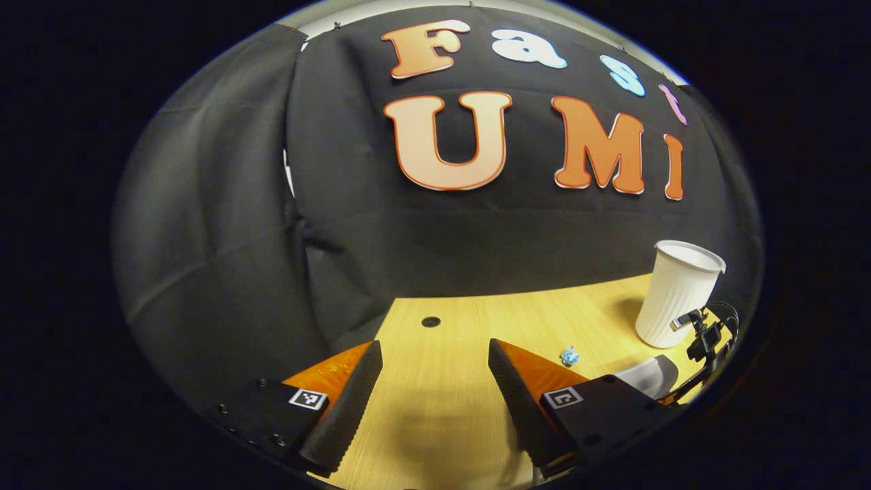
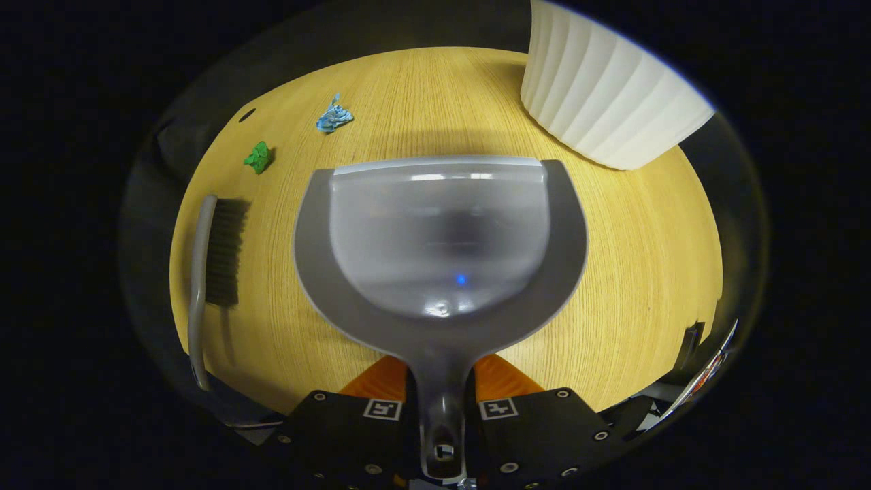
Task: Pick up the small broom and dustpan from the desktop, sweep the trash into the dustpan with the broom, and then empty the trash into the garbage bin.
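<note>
Right gripper (image 2: 439, 401): pressed together on the handle of the dustpan (image 2: 439, 238); the pan is carried straight ahead of the fingers, mouth edge pointing away, over the desktop (image 2: 633, 286).

Left gripper (image 1: 435, 401): spread wide, nothing between the fingers, poised above bare wood.

Small broom (image 2: 204, 272): lying flat well to the left of the right gripper, bristles turned toward the pan, not yet taken up.

Trash: a green scrap (image 2: 258, 157) and a blue scrap (image 2: 333, 117), ahead and to the left of the pan's mouth; the blue scrap (image 1: 569, 355) is also seen just ahead of the left gripper's right finger.

Garbage bin (image 2: 605, 95): white, ribbed, ahead and to the right of the pan, close to its corner.

Risks judged: the light scraps could be flicked past the pan's lip by a hard stroke; the bin could be knocked by the pan's right corner if swung; the thin handle could pivot in the pinch when tipped; the broom could be gripped off-centre and droop.
</note>
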`<action>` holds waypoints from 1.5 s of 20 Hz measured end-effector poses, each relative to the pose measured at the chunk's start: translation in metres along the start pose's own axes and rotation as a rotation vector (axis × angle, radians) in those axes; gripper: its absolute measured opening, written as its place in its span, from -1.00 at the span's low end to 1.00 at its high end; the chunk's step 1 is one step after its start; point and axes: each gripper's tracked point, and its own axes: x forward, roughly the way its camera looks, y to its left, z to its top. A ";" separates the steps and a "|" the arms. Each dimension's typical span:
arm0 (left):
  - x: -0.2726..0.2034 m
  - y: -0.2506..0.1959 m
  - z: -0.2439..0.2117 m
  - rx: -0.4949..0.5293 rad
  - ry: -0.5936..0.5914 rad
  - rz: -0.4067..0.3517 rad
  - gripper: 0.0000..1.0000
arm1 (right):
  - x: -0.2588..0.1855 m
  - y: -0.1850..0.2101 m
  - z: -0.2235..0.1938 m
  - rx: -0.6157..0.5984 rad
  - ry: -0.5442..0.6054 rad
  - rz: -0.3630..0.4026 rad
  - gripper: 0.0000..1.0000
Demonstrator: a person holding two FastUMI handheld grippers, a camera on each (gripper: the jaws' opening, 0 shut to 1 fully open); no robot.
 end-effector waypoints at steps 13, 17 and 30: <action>0.009 -0.123 -0.111 0.017 0.405 -0.222 1.00 | 0.004 -0.004 -0.002 -0.046 0.027 0.015 -0.47; 0.002 -0.136 -0.154 0.034 0.539 -0.244 1.00 | 0.005 -0.005 -0.001 -0.054 0.029 0.015 -0.47; -0.012 -0.143 -0.251 0.083 0.834 -0.275 1.00 | 0.012 -0.003 0.003 -0.072 0.046 0.011 -0.47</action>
